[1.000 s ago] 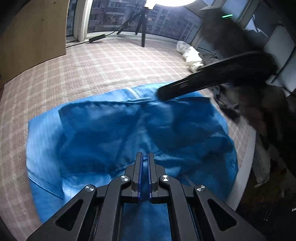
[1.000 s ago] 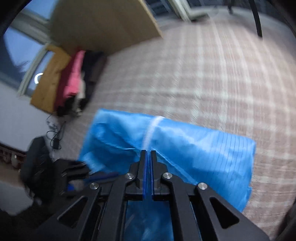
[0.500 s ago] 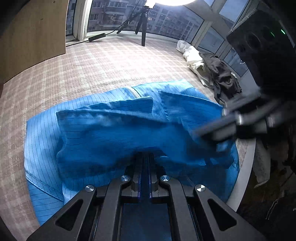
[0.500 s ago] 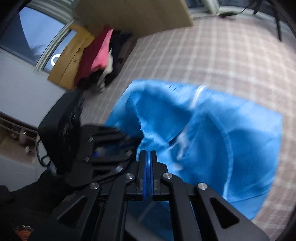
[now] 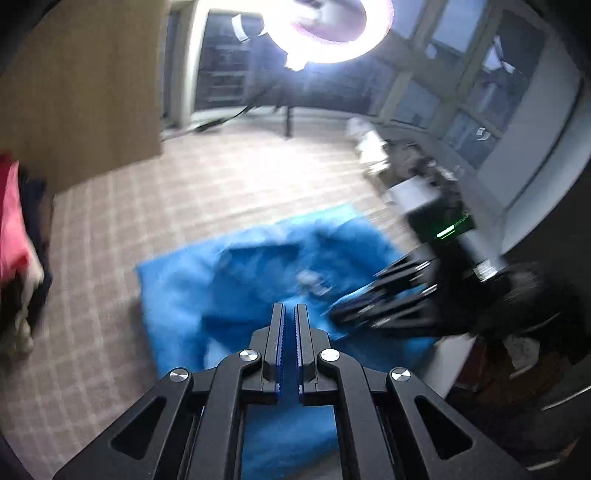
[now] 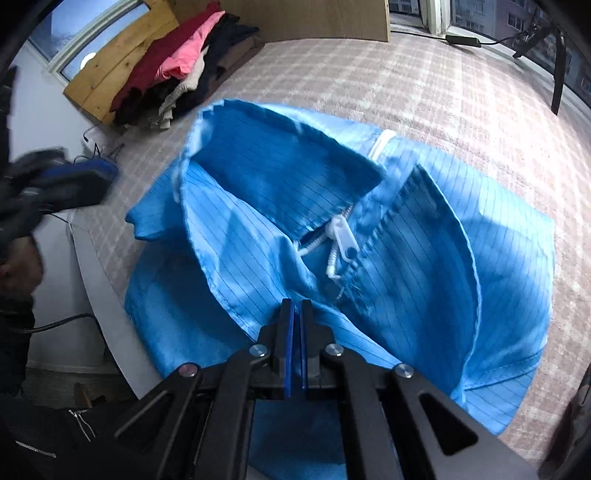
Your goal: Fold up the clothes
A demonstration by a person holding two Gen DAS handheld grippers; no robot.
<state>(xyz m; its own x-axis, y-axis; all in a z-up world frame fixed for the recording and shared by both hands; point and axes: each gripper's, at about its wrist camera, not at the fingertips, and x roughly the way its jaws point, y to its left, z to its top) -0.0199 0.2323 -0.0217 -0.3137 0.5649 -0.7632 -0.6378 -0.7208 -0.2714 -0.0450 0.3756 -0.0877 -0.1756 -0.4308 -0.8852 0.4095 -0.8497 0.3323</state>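
Note:
A blue pinstriped garment point(image 5: 258, 280) point(image 6: 424, 258) lies on the plaid-covered table, its sides folded in over the middle. Its white zipper pull point(image 6: 343, 240) shows at the centre. My right gripper point(image 6: 296, 314) sits low at the garment's near edge, and its shut jaws seem to pinch the edge of a fold. In the left wrist view, the right gripper point(image 5: 332, 314) appears blurred over the garment's right side. My left gripper point(image 5: 290, 314) is shut and raised, with the garment below and ahead of it. The right wrist view shows the left gripper point(image 6: 74, 181) as a blur off the garment's left side.
A pile of red, pink and dark clothes point(image 6: 184, 62) point(image 5: 11, 229) leans on a wooden board point(image 5: 74, 92) at the table's far left. Pale and dark clothes point(image 5: 369, 147) lie at the far right. A ring light point(image 5: 325, 29) glares overhead. The white table edge point(image 6: 96, 280) is near.
Both sides of the garment have been folded onto its middle. My left gripper has lifted up and back off the cloth. The right gripper came down to the near edge.

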